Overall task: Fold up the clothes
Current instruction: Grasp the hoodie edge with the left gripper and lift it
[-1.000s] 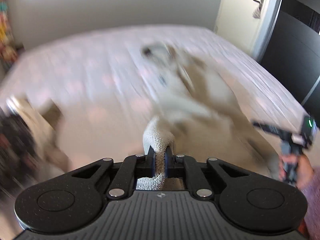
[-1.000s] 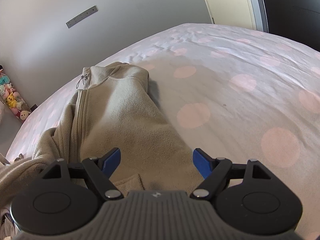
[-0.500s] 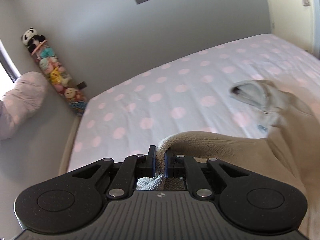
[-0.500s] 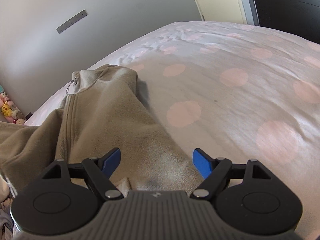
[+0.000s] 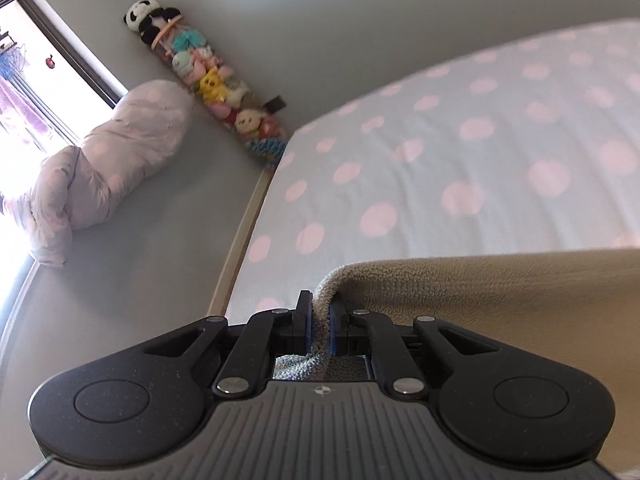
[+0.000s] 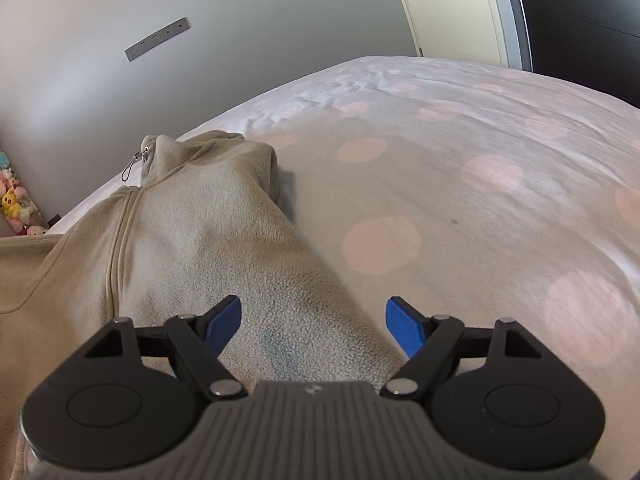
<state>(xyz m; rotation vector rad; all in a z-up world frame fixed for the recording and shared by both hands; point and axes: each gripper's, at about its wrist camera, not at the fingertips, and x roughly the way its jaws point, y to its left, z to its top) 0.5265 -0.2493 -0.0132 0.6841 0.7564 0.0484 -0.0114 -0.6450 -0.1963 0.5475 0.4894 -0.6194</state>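
Left tool: the left tool [image 5: 320, 320] is seen clamped narrow on an edge of the beige fleece [image 5: 500, 292], which is drawn out taut to the right of its jaws.
Right tool: the right tool [image 6: 313, 326] is held wide and empty just above the fleece [image 6: 208, 240], nothing pressed between its blue pads [image 6: 224, 322].
Fleece: the garment is spread on the bed [image 6: 460, 184], zip [image 6: 136, 166] and collar pointing away towards the wall.
Bed: the dotted sheet [image 5: 460, 152] is shown bare beyond the stretched edge.
Far: soft toys [image 5: 208, 76] are lined along the wall, and a pillow [image 5: 108, 160] is propped by the window.
Step in hand: the fleece is judged to be in the spreading stage, one side pulled out flat before any fold is made.
Next move: the held edge would need to be laid down smooth, and the hem below the right tool gripped.
Change: a second ago the left view was blurred and aimed across the bed at the bunched fleece; now it is swung towards the toys, with the edge drawn out straight. The right view is little altered, and the fleece lies flatter in it.
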